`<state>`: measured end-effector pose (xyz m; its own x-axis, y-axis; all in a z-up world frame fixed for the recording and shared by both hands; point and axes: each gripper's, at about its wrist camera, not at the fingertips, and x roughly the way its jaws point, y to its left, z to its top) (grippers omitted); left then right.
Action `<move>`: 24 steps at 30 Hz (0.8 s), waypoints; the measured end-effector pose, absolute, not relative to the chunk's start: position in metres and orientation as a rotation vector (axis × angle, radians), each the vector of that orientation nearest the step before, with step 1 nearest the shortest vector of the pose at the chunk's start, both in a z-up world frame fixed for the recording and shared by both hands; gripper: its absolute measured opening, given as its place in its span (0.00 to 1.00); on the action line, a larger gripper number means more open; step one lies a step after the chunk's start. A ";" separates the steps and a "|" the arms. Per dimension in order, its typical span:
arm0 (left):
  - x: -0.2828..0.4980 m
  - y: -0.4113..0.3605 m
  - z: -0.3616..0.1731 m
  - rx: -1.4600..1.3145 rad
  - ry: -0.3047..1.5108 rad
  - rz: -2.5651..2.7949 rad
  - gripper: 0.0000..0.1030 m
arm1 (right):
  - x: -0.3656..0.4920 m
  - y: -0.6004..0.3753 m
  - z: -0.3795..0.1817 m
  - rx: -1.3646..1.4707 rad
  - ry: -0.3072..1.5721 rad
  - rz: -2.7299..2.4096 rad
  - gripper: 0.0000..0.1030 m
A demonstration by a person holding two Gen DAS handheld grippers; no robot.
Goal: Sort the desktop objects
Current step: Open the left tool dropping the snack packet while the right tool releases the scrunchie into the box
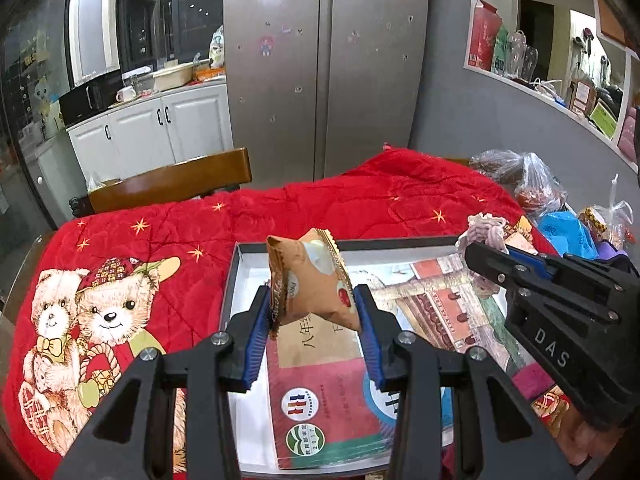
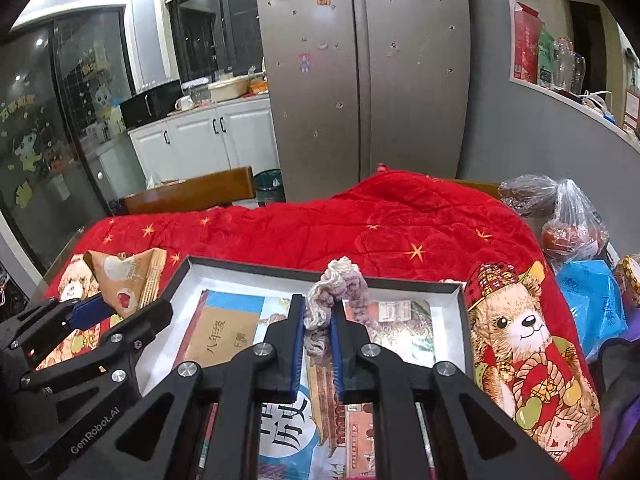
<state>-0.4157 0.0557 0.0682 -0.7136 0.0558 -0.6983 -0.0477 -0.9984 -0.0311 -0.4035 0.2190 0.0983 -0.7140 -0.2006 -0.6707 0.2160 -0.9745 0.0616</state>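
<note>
Over the red-quilted desk [image 1: 168, 220] and open box [image 1: 236, 280], we are gripping a puffy snack packet [image 1: 310, 280] in the left hand-held gripper [image 1: 314, 320] and a crocheted scrunchie [image 2: 336, 292] in the right hand-held gripper [image 2: 318, 332]; either is risking slipping out and landing outside the box.

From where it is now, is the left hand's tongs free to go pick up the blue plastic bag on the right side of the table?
Probably not. The left tongs are shut on the snack packet, and the right tongs, holding the knitted scrunchie, sit between them and the blue plastic bag.
</note>
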 end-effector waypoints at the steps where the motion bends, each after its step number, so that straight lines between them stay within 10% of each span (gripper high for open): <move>1: -0.416 0.055 0.067 -1.168 -0.016 2.852 0.40 | -0.404 0.218 0.097 1.063 0.038 -2.719 0.12; 13: -0.427 0.057 0.052 -1.277 0.006 2.774 0.44 | -0.406 0.215 0.090 1.103 0.057 -2.712 0.13; 17: -0.427 0.061 0.051 -1.306 0.063 2.793 0.64 | -0.408 0.218 0.089 1.120 0.028 -2.727 0.46; 24: -0.425 0.060 0.057 -1.290 0.109 2.824 0.85 | -0.407 0.219 0.092 1.102 0.043 -2.754 0.73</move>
